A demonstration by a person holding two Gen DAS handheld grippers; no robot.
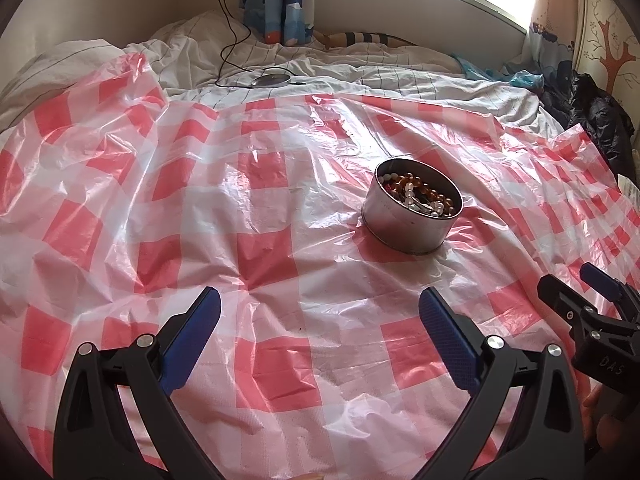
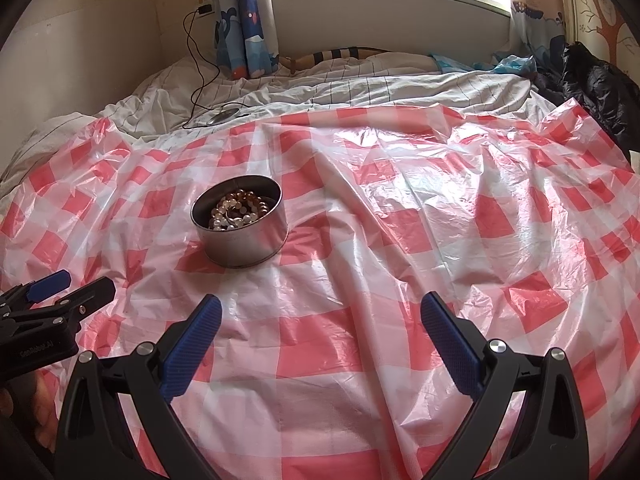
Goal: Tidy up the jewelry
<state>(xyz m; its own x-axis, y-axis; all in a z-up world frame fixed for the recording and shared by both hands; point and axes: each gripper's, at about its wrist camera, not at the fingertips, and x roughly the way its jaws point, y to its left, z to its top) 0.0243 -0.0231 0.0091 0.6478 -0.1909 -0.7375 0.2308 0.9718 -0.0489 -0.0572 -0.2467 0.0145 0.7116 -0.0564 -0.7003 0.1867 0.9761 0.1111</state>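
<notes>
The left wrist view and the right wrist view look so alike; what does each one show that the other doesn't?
Only the left view shows the left claw open up close, with the right claw's tip at its right edge. Only the right view shows the right claw open up close, the left claw's tip at its left edge, and a wall charger. Both show the tin of bead bracelets on the checked plastic sheet.

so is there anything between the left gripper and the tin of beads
Nothing but bare checked plastic sheet lies between the open left hand-held gripper and the metal tin, as the left wrist view shows.
</notes>
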